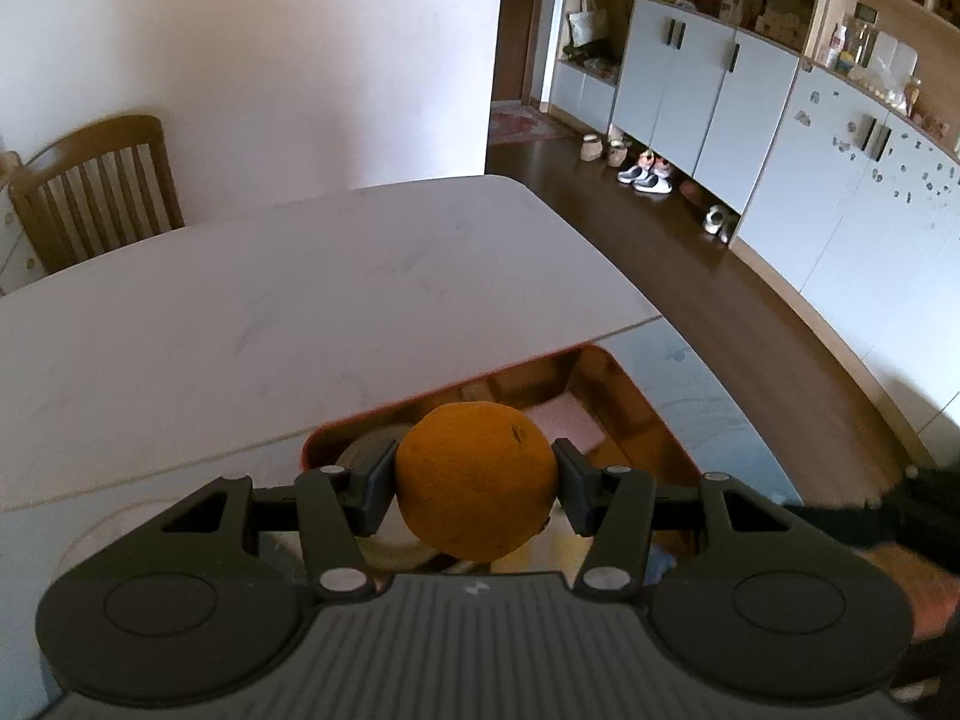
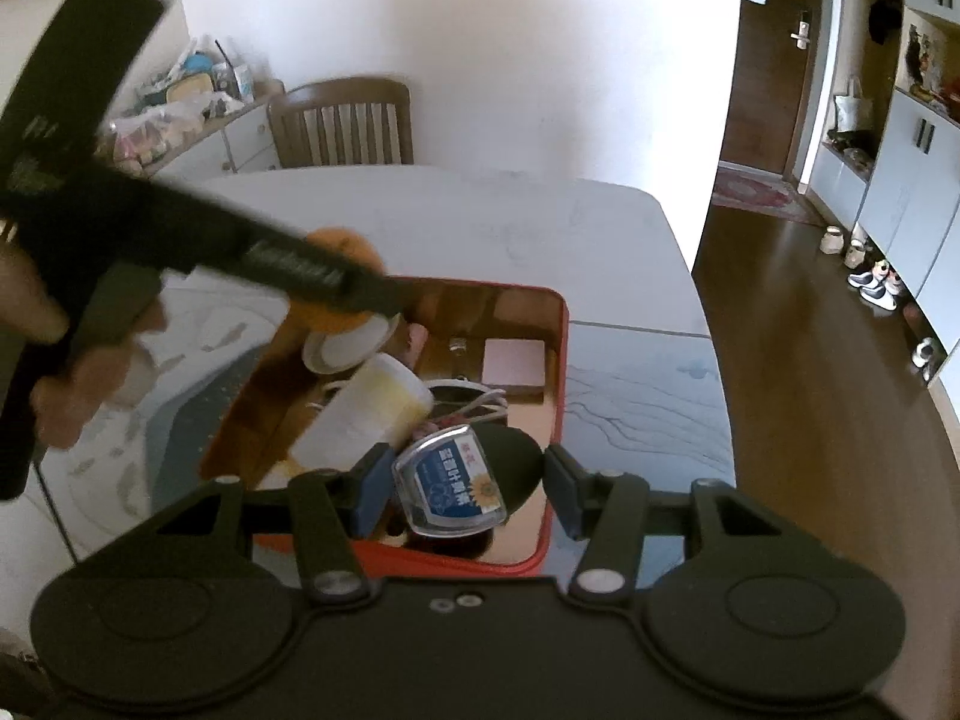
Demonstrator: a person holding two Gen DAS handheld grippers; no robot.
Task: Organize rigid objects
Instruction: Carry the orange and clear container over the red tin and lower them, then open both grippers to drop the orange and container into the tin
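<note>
The left gripper (image 1: 474, 483) pinches a round orange fruit (image 1: 477, 480) between its half-spread pads, above the red-rimmed metal tin (image 2: 555, 360) on the white table (image 1: 270, 300). The right gripper (image 2: 459, 489) clamps a clear-cased tape measure with a blue label (image 2: 453, 489) over the same tin.

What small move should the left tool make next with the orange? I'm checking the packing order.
Probably lower the orange a little and release it. The left tool grips it above the red tin, over the white lid, while the right tool holds a blue-labelled case at the near end.
</note>
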